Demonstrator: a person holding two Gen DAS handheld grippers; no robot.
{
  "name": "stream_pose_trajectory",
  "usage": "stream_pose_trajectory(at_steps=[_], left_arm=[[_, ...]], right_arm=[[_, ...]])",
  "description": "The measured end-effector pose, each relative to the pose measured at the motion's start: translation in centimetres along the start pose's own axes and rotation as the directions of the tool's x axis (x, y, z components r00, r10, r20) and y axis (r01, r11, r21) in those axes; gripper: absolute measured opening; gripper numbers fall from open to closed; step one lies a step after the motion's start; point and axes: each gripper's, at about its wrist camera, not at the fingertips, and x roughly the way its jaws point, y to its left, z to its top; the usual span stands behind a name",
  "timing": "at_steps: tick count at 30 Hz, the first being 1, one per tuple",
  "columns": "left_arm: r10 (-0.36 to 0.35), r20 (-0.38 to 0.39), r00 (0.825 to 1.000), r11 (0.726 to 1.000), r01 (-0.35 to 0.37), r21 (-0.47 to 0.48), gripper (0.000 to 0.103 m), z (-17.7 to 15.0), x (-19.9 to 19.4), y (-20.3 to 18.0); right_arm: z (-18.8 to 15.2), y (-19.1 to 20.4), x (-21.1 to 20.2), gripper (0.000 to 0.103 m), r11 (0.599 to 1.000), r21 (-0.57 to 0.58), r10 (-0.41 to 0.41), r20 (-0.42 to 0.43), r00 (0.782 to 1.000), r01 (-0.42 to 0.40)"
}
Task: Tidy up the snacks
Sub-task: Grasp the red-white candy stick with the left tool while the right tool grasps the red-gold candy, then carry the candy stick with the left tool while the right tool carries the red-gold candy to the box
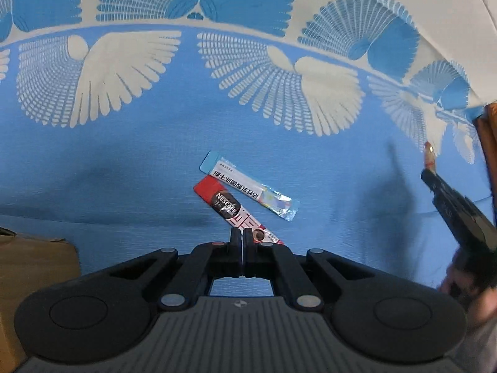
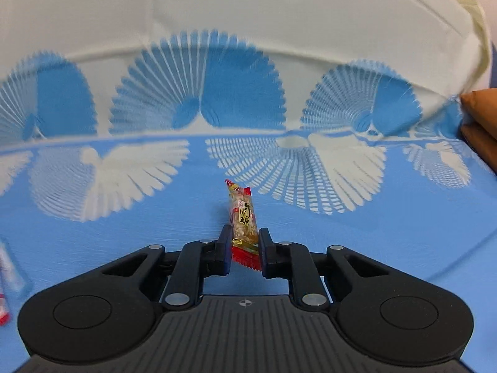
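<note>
A red and black Nescafe stick point(image 1: 226, 206) lies slantwise on the blue patterned cloth point(image 1: 124, 171). A blue and white sachet point(image 1: 248, 188) lies right beside it. My left gripper point(image 1: 241, 235) points down at them, its fingertips pressed together on the Nescafe stick's lower part. My right gripper point(image 2: 244, 233) is shut on a clear snack bar with red ends point(image 2: 243, 211), which sticks out forward above the cloth. In the left wrist view the right gripper point(image 1: 428, 172) stands at the right edge, with the snack bar's tip point(image 1: 429, 154) poking out.
A brown cardboard box point(image 1: 31, 267) sits at the lower left. A brown object point(image 2: 481, 118) lies at the cloth's right edge. White cloth point(image 2: 248, 31) covers the far side. A hand point(image 1: 466, 283) holds the right gripper. Sachet ends point(image 2: 7, 276) show at the left edge.
</note>
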Motion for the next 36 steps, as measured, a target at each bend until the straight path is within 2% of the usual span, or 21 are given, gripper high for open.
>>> stream_pose_trajectory(at_steps=[1, 4, 7, 9, 10, 11, 12, 13, 14, 15, 16, 20, 25, 28, 31, 33, 35, 36], left_arm=[[-0.021, -0.022, 1.000, 1.000, 0.020, -0.019, 0.006, 0.3, 0.4, 0.1], [-0.031, -0.087, 0.996, 0.995, 0.023, -0.098, 0.057, 0.8, 2.6, 0.3], [0.016, -0.092, 0.996, 0.995, -0.025, -0.093, 0.059, 1.5, 4.6, -0.6], [0.026, -0.130, 0.991, 0.993, -0.040, -0.107, 0.062, 2.1, 6.5, -0.8], [0.027, -0.145, 0.989, 0.991, -0.045, -0.122, 0.074, 2.5, 7.0, -1.0], [0.011, -0.144, 0.989, 0.989, -0.032, -0.143, 0.077, 2.8, 7.2, -1.1], [0.022, -0.128, 0.992, 0.989, -0.040, -0.142, 0.075, 3.0, 7.2, -1.4], [0.055, -0.108, 0.993, 0.991, -0.068, -0.119, 0.054, 3.1, 7.0, -1.8], [0.099, -0.094, 0.991, 0.990, -0.107, -0.089, 0.028, 3.0, 6.9, -2.0], [0.113, -0.083, 0.990, 0.990, -0.119, -0.072, 0.022, 2.7, 6.7, -1.9], [0.091, -0.076, 0.993, 0.992, -0.097, -0.077, 0.002, 2.4, 6.4, -1.4], [0.096, -0.069, 0.993, 0.991, -0.102, -0.092, 0.002, 0.7, 4.8, 0.4], [0.044, -0.008, 0.999, 0.997, -0.045, -0.064, 0.002, -2.0, 0.1, 1.6], [0.015, 0.037, 0.999, 1.000, -0.015, -0.001, 0.002, -3.9, -3.2, 2.0], [0.003, 0.084, 0.997, 0.999, -0.006, 0.041, 0.002, -5.3, -5.9, 2.3], [-0.003, 0.118, 0.993, 0.998, -0.005, 0.065, 0.002, -6.1, -7.3, 2.3], [-0.009, 0.143, 0.990, 0.997, -0.002, 0.078, 0.002, -7.0, -9.0, 2.8], [-0.019, 0.149, 0.989, 0.996, 0.007, 0.084, 0.002, -7.5, -9.7, 3.1]], right_arm=[[-0.1, 0.1, -0.8, 0.019, 1.000, -0.005, 0.003, -0.001, 1.000, -0.003], [-0.4, 0.1, -1.6, 0.019, 1.000, -0.014, -0.018, -0.028, 0.999, 0.018], [-0.9, -0.6, -1.8, 0.019, 0.999, 0.016, -0.027, -0.046, 0.999, 0.028], [-1.2, -1.0, -1.7, 0.019, 0.999, 0.025, -0.022, -0.059, 0.998, 0.023], [-1.4, -1.1, -1.6, 0.019, 1.000, 0.020, -0.022, -0.065, 0.998, 0.024], [-1.6, -1.3, -1.5, 0.019, 1.000, 0.016, -0.024, -0.070, 0.997, 0.025], [-1.8, -1.4, -1.4, 0.019, 1.000, 0.018, -0.022, -0.075, 0.997, 0.024], [-2.0, -1.6, -1.2, 0.019, 0.999, 0.024, -0.021, -0.082, 0.996, 0.023], [-2.1, -1.7, -1.0, 0.019, 0.999, 0.029, -0.021, -0.088, 0.996, 0.024], [-2.3, -1.8, -0.9, 0.019, 0.999, 0.032, -0.023, -0.091, 0.996, 0.026], [-2.5, -1.8, -0.9, 0.018, 0.999, 0.036, -0.022, -0.095, 0.995, 0.025], [-2.9, -1.4, -1.9, 0.010, 0.998, 0.056, -0.009, -0.087, 0.996, 0.014], [-2.4, 0.4, -5.4, 0.000, 0.999, 0.033, 0.016, -0.026, 1.000, -0.015], [-2.2, 1.1, -7.3, 0.000, 0.999, 0.041, 0.016, -0.016, 1.000, -0.016], [-2.1, 0.6, -7.6, 0.002, 0.997, 0.066, -0.034, -0.022, 0.999, 0.036], [-2.0, -0.8, -6.0, 0.017, 0.989, 0.130, -0.060, -0.065, 0.996, 0.068], [-2.1, -1.5, -3.6, 0.053, 0.985, 0.127, -0.108, -0.090, 0.990, 0.119], [-2.2, -1.6, -2.4, 0.057, 0.982, 0.116, -0.136, -0.106, 0.985, 0.148]])
